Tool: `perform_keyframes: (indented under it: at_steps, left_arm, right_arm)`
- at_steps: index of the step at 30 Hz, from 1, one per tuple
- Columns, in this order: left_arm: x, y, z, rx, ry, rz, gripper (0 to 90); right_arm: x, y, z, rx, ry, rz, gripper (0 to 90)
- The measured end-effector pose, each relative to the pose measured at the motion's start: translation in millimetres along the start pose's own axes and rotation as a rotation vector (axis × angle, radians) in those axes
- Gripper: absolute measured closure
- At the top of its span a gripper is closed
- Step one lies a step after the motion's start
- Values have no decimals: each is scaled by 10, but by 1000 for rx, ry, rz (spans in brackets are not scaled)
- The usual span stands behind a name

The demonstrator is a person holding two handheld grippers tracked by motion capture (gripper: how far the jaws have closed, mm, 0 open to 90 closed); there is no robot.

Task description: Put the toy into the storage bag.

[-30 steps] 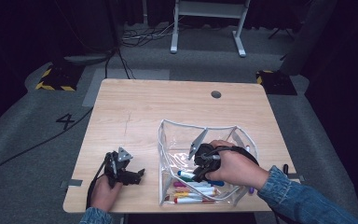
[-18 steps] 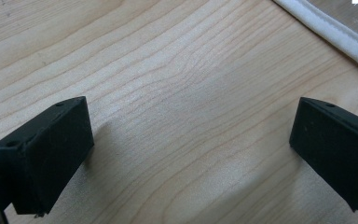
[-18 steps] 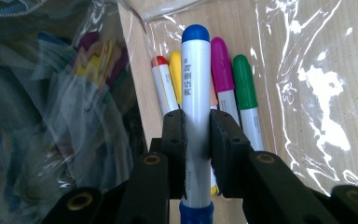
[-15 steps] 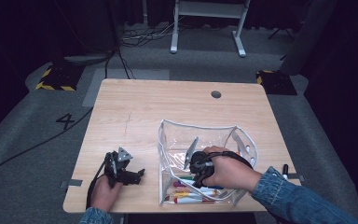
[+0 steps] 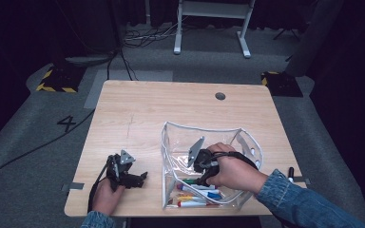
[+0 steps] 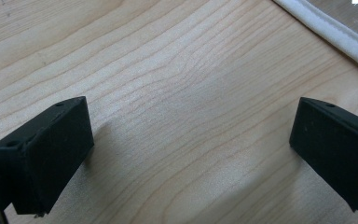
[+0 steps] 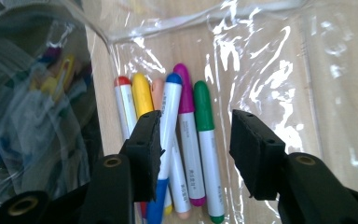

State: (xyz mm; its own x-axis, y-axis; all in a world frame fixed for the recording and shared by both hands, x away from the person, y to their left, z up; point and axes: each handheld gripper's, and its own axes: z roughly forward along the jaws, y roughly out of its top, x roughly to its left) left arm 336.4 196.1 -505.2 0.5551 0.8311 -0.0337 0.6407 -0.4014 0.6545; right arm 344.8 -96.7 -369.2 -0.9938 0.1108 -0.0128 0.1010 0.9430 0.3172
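Starting at the left of the high view, the left gripper [image 5: 132,177] rests low on the wooden counter [image 5: 171,114], close to the near edge, with bare wood all around it. In the left gripper view its jaws stand wide apart with nothing between them, only wood grain, and the white-piped rim of the clear pouch [image 6: 328,32] crosses the upper right corner, apart from the jaws.

The far half of the counter is unoccupied apart from a round cable hole [image 5: 220,96] near the far edge, so open room lies to the left and beyond.

Moving right, the clear plastic pouch [image 5: 180,137] sits on the near right part of the counter, its mouth held open and its near side just short of the counter's near edge. The right gripper [image 5: 200,164] is inside the pouch. Its jaws have just been opening; in the right gripper view they stand apart above the markers [image 7: 186,135], pressing on none. The markers lie side by side on the pouch floor, caps red, yellow, peach, blue, magenta and green.

A black marker [image 5: 291,173] lies on the counter by the right edge, outside the pouch.
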Motion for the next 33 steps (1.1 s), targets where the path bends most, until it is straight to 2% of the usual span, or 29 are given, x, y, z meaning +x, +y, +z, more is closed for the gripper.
perform_keyframes:
  at_steps: [5,11,14,19,27,33]
  left_arm:
    - [0,0,0,0,0,0,0]
    - [0,0,0,0,0,0,0]
    - [0,0,0,0,0,0,0]
    - [-2,0,1,-1,0,-3,0]
    - [-2,0,0,0,0,-3,0]
    - [-2,0,1,-1,1,-3,0]
  right_arm:
    - [-16,-9,-197,-89,-42,13,505]
    - [-48,-86,-531,-194,-100,59,484]
    - [-73,-171,-747,-259,-116,113,483]
    - [-96,-327,-988,-305,-144,163,486]
    - [-127,-739,-1267,-360,-190,267,484]
    - [-185,-1149,-1421,-389,-237,366,480]
